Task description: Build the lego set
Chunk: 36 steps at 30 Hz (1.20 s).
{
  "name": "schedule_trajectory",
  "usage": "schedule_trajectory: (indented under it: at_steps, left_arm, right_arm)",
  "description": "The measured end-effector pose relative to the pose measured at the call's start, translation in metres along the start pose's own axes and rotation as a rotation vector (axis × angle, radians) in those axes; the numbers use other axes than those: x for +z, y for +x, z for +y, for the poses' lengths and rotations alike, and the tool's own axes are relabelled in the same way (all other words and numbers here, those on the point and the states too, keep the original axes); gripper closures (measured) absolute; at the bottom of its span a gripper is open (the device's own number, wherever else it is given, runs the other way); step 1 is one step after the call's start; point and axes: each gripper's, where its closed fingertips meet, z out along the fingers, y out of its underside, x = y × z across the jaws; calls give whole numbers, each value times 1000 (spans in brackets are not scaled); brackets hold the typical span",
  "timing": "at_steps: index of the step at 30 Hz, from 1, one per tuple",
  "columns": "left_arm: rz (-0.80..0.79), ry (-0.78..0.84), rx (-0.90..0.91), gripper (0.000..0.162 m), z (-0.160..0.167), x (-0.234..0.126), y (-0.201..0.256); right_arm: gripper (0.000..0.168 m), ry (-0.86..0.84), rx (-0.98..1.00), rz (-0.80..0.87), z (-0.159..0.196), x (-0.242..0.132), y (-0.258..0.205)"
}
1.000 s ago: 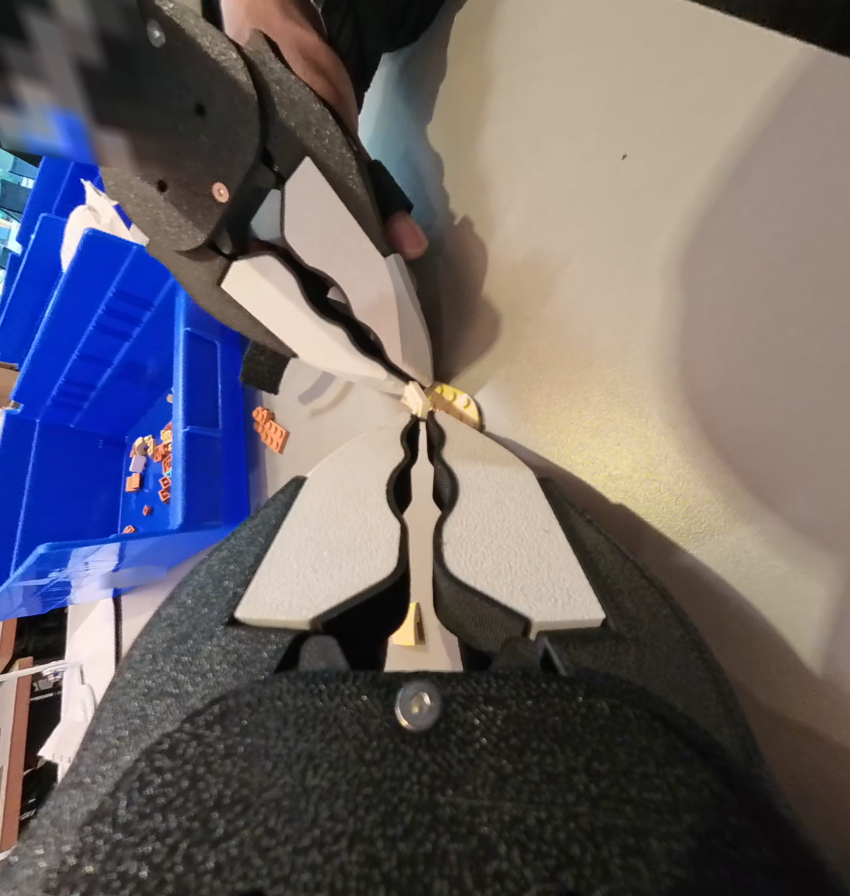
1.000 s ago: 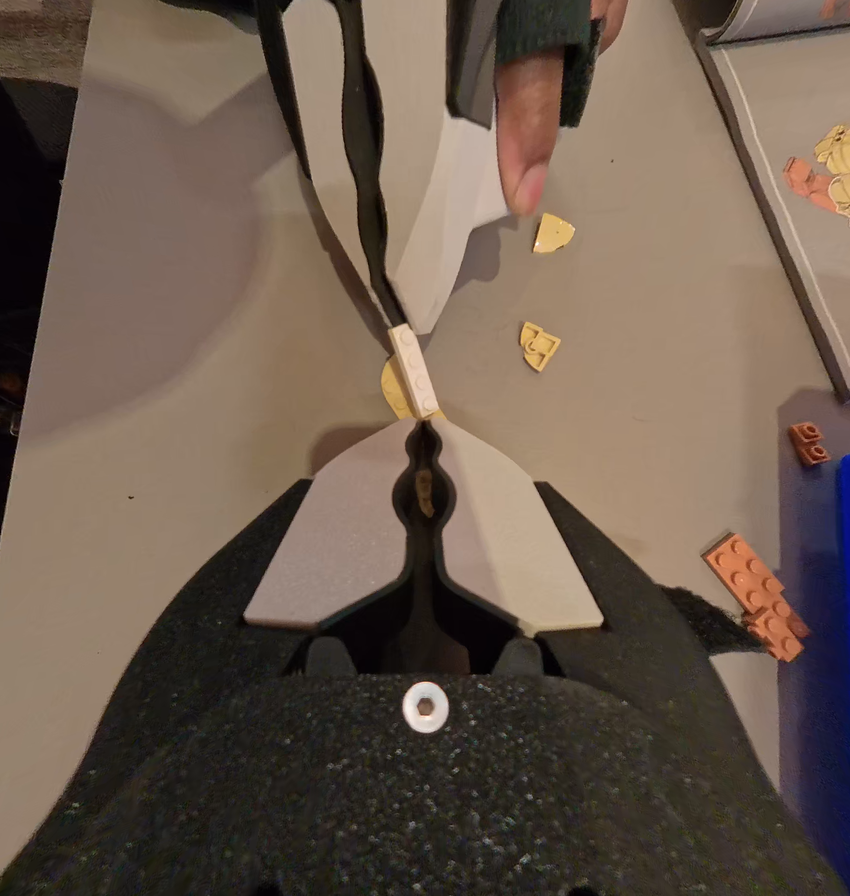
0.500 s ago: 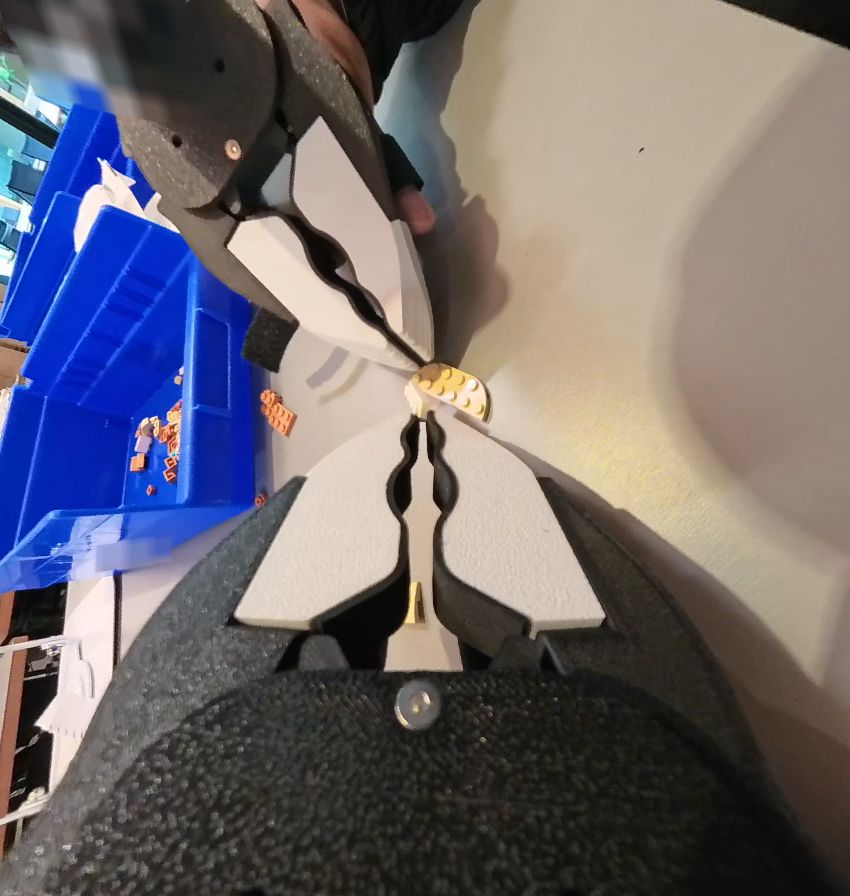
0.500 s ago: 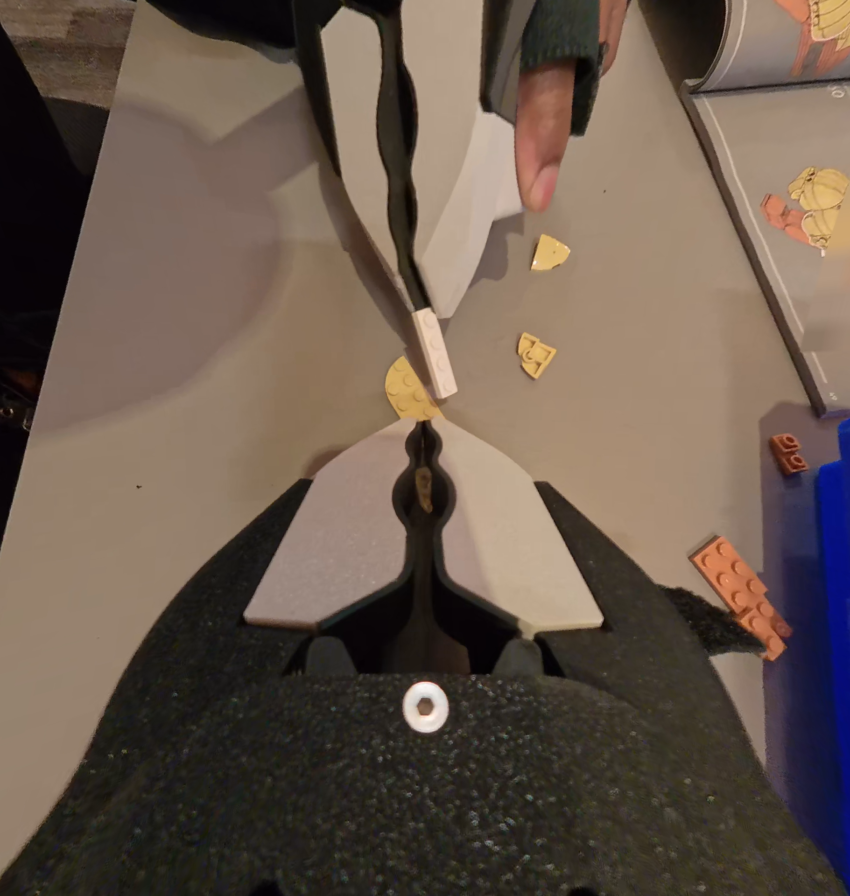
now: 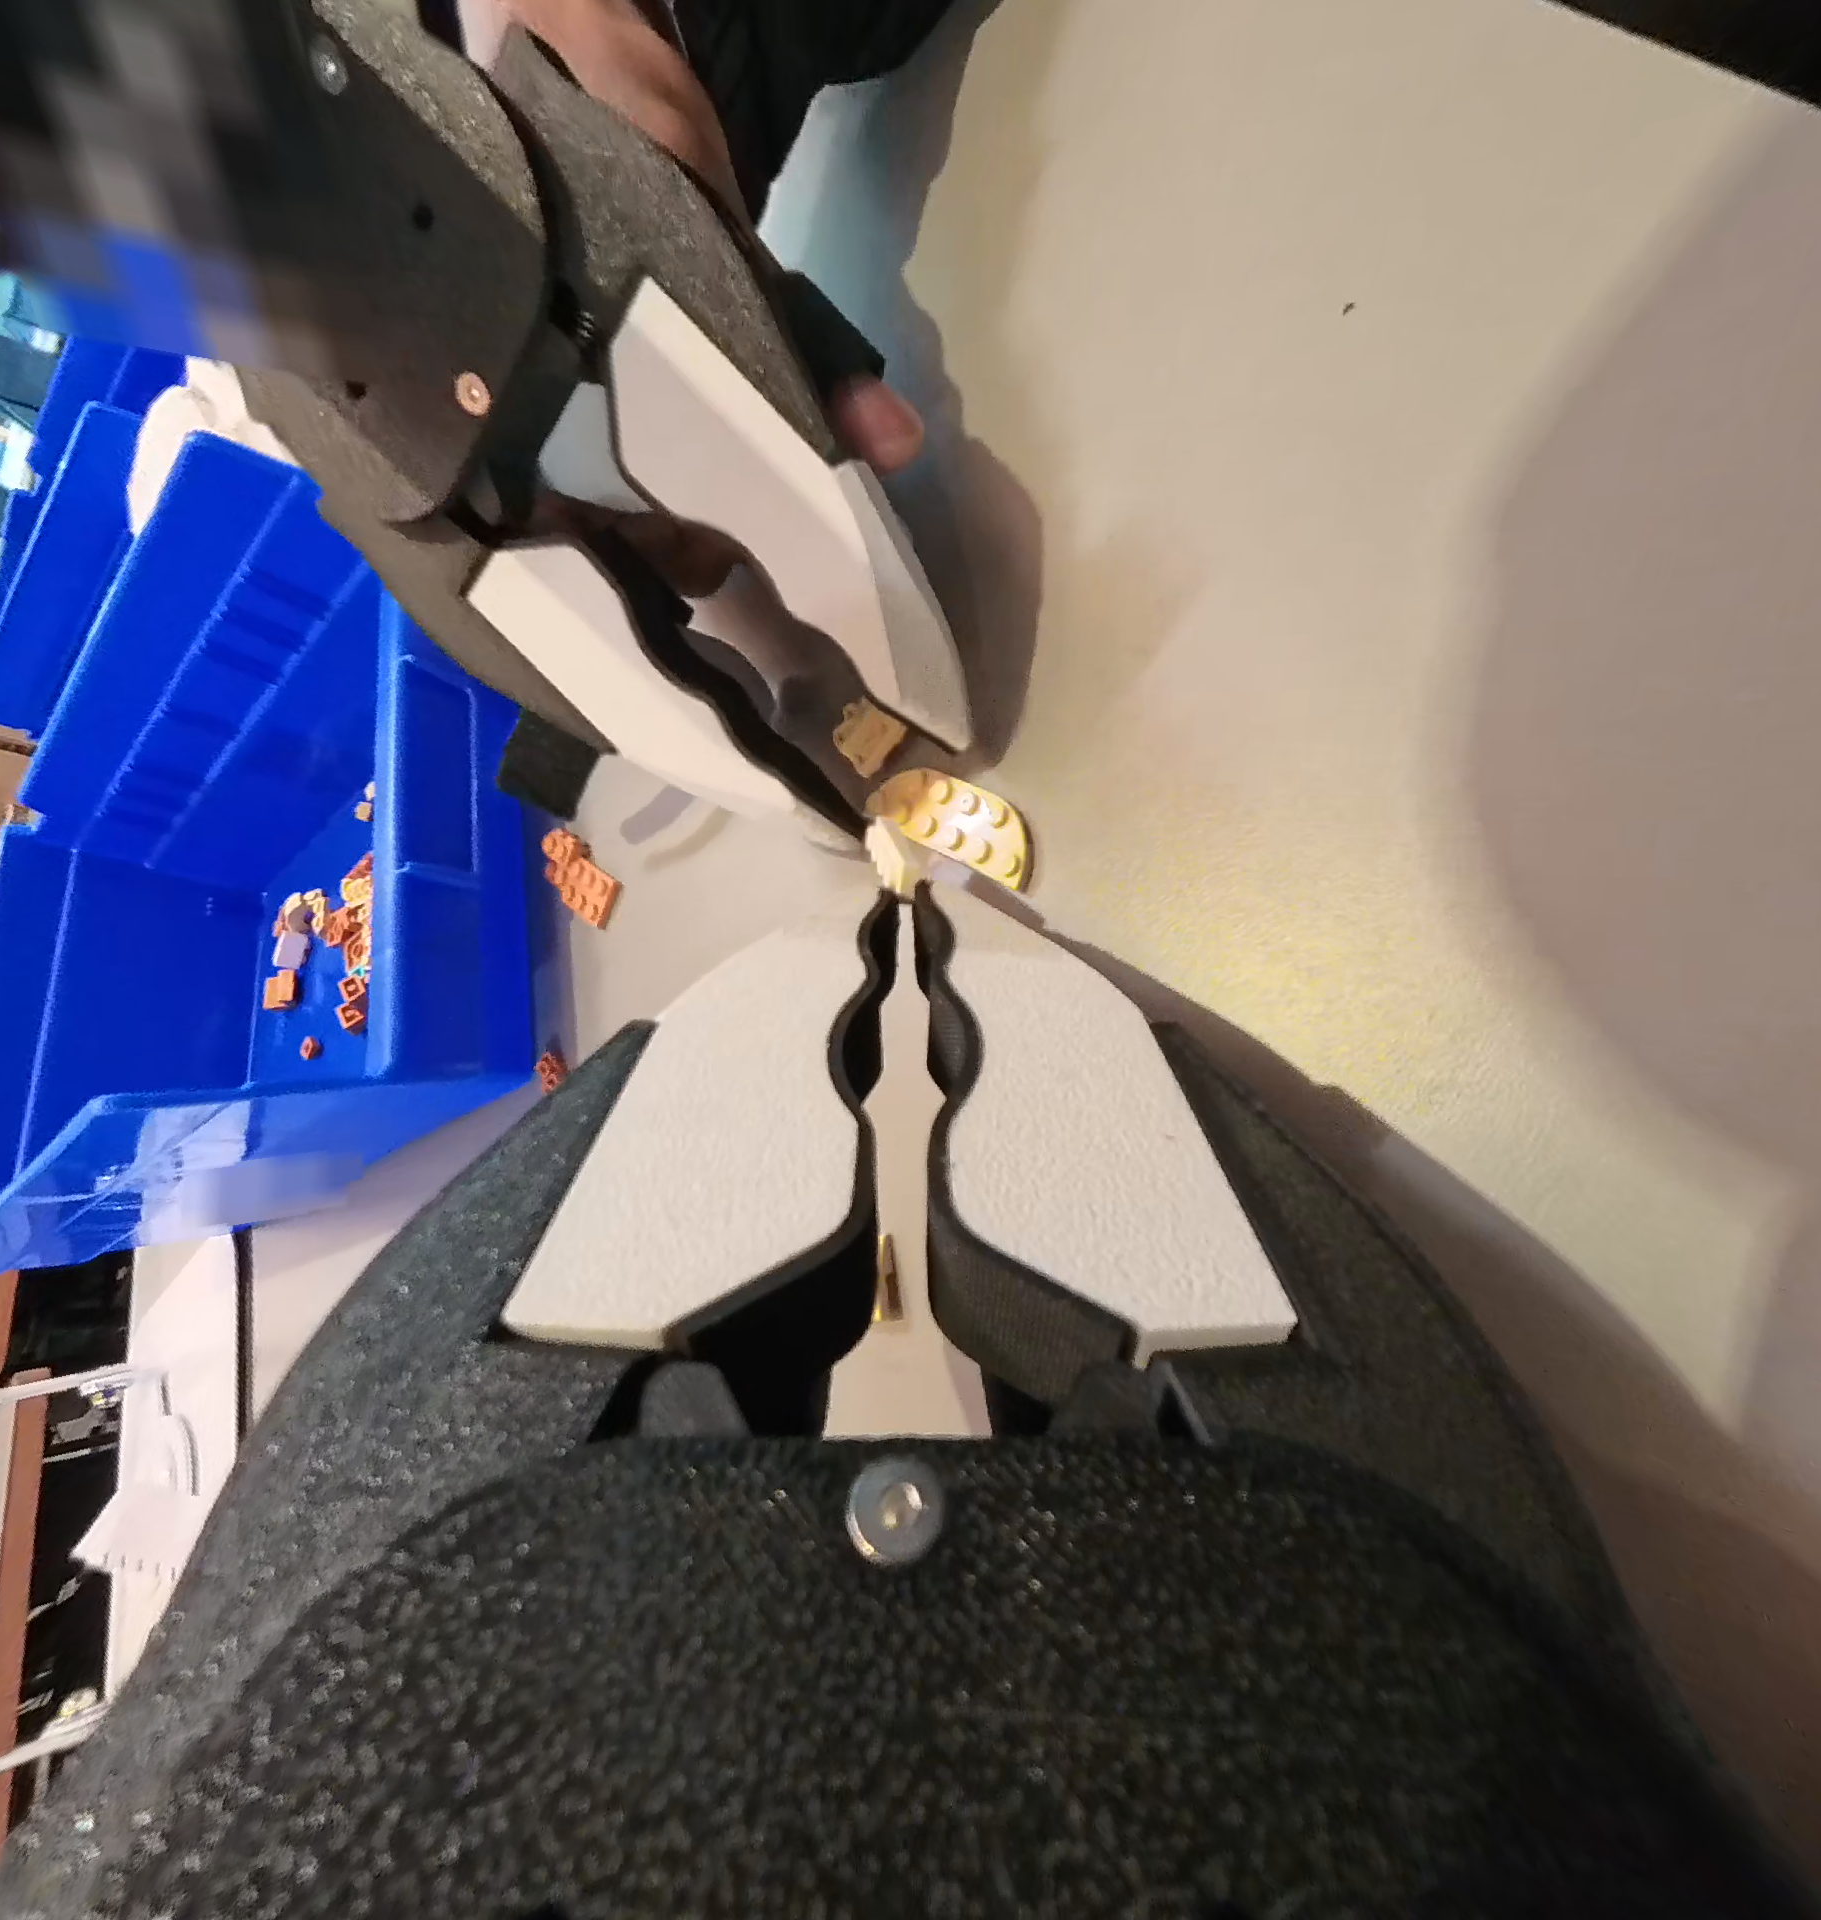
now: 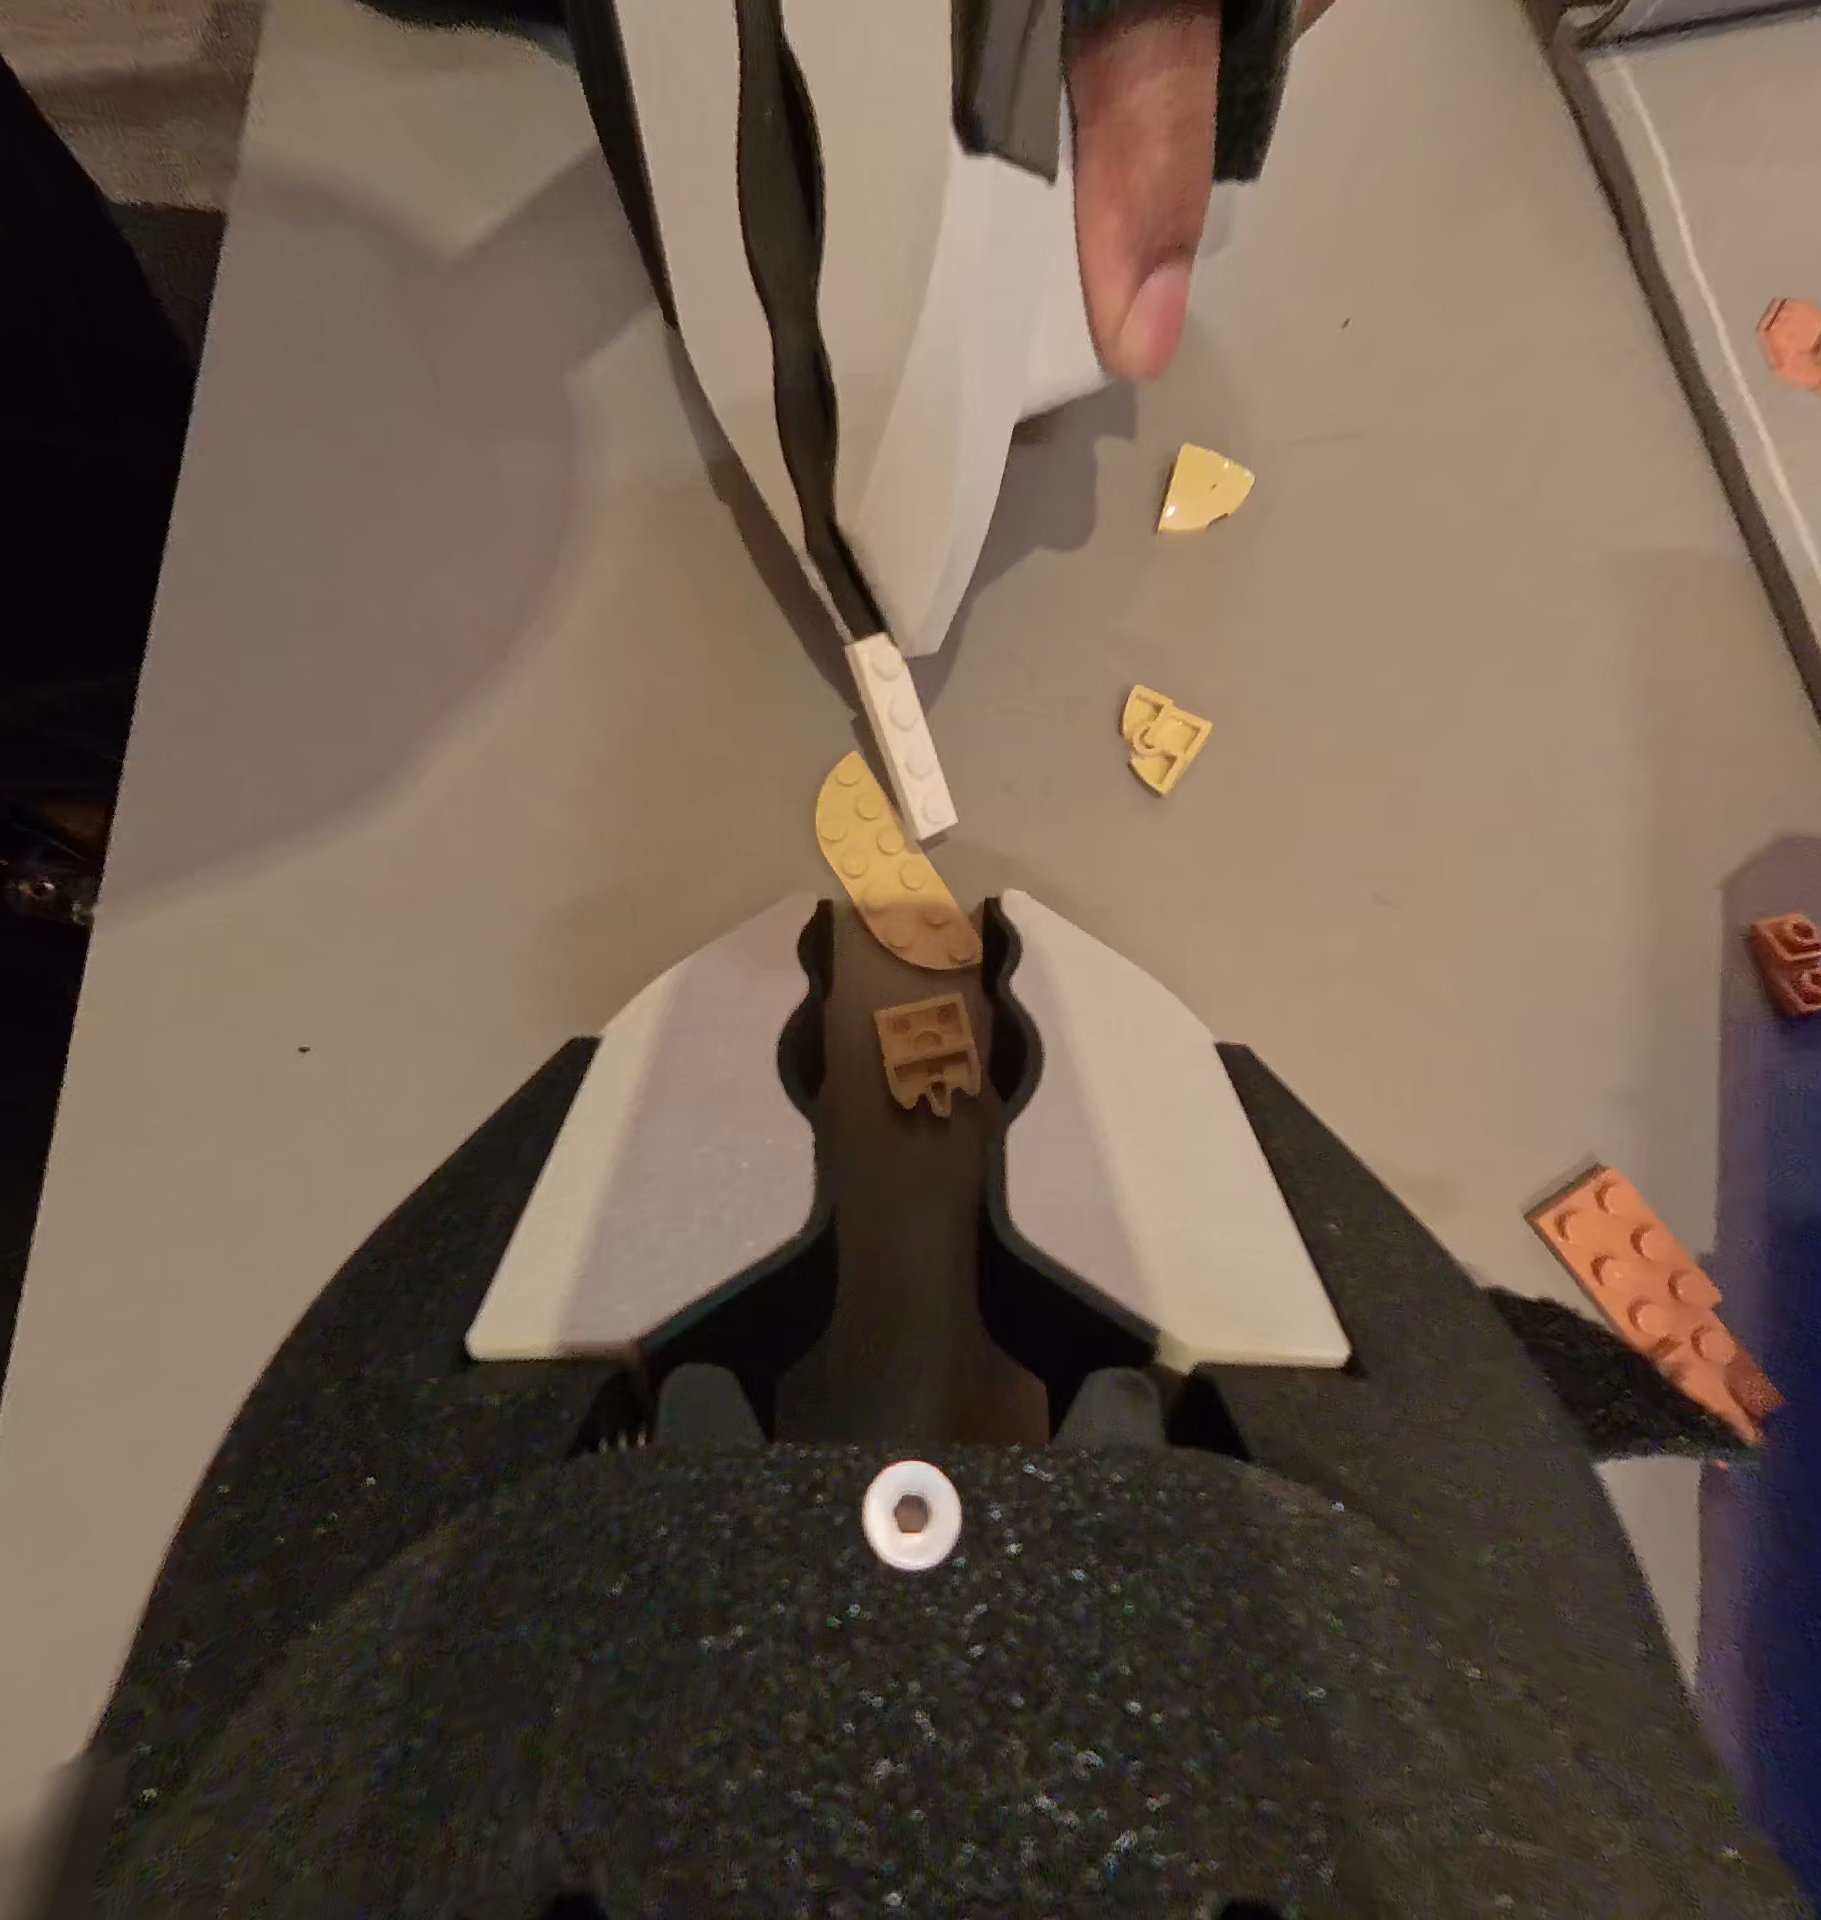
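While our left gripper pinches the white plate, our right gripper stands spread, tan half-round plate at its twelve o'clock.

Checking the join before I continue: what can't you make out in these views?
Right wrist view: whether the white plate grips the tan half-round plate; the white plate covers the joint.
Left wrist view: pieces in the blue bin, too small.
Right wrist view: booklet, cut by the right edge.

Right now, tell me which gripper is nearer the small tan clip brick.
Right. The tan clip brick sits between the fingers of the open right gripper; the left gripper, holding a white strip, is beyond the half-round plate.
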Motion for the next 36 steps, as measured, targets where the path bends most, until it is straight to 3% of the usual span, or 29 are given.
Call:
schedule_trajectory:
  at_steps: [9, 36]
  left_arm:
    - [-8, -30, 51, 159, -1, 3, 1]
    - [-53, -79, 246, 158, -9, 8, 3]
  right_arm:
    - [150, -31, -65, 28, -1, 6, 3]
    - [152, 33, -125, 36, -9, 3, -4]
